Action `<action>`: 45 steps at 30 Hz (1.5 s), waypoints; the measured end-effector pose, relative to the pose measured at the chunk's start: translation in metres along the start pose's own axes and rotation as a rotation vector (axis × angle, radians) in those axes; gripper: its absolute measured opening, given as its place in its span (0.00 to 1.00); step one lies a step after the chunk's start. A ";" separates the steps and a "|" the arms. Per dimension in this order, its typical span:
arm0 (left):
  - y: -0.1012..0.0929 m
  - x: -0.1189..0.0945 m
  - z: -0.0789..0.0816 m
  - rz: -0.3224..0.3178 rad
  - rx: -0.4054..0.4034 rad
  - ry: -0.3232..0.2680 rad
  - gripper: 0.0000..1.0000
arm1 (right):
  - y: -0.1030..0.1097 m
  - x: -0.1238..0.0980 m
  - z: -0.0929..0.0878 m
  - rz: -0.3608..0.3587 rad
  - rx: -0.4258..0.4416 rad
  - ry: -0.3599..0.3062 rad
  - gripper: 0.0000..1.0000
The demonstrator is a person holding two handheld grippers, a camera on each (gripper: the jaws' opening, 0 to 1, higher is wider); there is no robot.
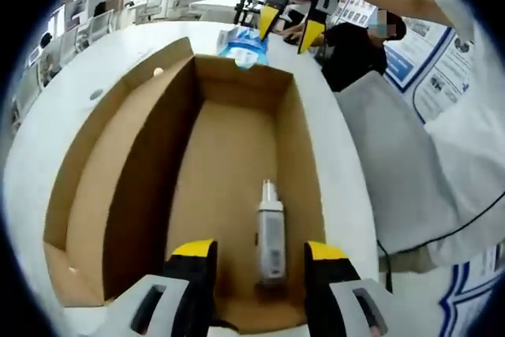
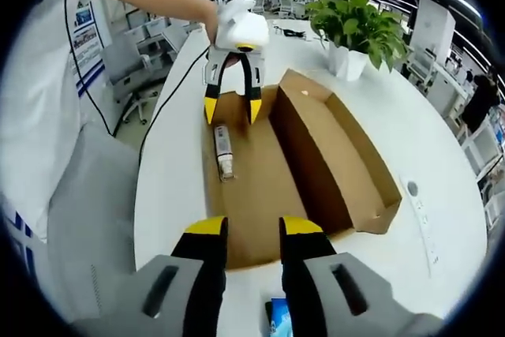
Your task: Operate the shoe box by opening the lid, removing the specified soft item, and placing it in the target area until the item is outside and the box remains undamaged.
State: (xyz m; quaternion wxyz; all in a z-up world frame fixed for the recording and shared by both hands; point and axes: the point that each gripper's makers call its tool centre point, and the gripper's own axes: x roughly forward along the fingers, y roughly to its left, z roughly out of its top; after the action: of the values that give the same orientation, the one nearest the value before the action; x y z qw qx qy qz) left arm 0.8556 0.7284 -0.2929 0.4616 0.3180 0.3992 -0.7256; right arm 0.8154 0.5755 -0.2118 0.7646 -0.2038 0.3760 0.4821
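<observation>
Lying wide open on the white table (image 1: 331, 116), the brown cardboard shoe box (image 1: 237, 155) has its lid flap (image 1: 118, 163) folded left; left gripper (image 1: 259, 262), jaws apart, straddles a small white bottle (image 1: 271, 234) inside, while right gripper (image 2: 252, 234), jaws apart and empty, waits beyond the far end, over a blue-and-white soft packet (image 1: 245, 46) already outside.

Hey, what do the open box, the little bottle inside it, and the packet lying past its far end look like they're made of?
Box: plain brown cardboard, matte, with folded flaps. Bottle: likely plastic, pale and smooth with a printed label. Packet: seems a soft blue-and-white plastic wrapper, slightly glossy and crinkled; contents can't be told.
</observation>
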 end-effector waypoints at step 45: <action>-0.005 0.039 -0.020 0.076 0.101 0.157 0.37 | -0.008 0.009 -0.004 0.013 0.028 -0.023 0.19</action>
State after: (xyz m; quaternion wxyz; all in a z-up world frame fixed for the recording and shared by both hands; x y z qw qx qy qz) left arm 0.8384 0.7312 -0.3332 0.4394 0.4116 0.3846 -0.6997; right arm 0.8235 0.5747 -0.2218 0.7685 -0.1854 0.3752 0.4839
